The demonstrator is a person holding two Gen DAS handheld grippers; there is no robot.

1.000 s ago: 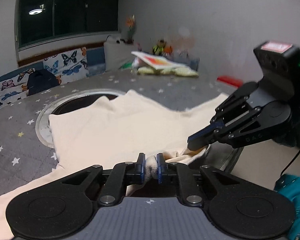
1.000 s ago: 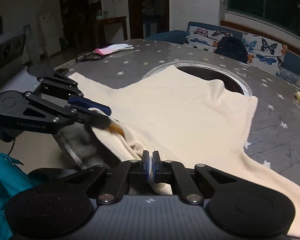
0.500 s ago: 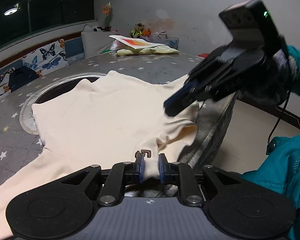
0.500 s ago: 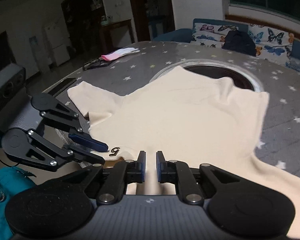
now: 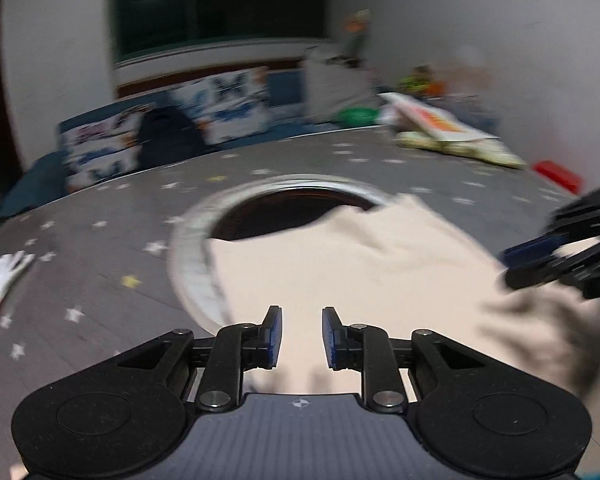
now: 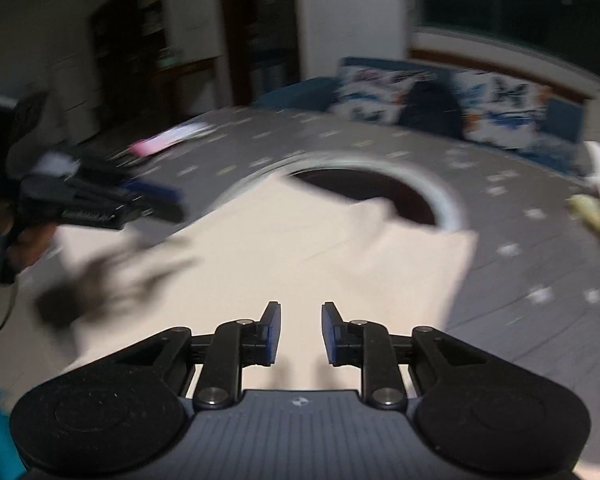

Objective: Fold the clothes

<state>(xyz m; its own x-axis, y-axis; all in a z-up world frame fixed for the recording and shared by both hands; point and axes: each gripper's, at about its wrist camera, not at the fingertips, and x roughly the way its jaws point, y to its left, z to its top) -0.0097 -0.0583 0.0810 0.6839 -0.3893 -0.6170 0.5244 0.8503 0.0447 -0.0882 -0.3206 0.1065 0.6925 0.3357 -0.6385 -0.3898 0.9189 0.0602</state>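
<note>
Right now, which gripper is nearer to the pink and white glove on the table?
Left. The left gripper is over the cream garment, with the glove off to its left. The right gripper is farther away, beyond the left one.

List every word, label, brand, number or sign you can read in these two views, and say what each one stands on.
None can be read.
Embossed lettering on the black left gripper, seen from the right wrist: too blurred.
Orange-and-red printed white board at the far edge of the grey star-patterned table: too blurred.
Cream fabric garment: no print visible.
</note>
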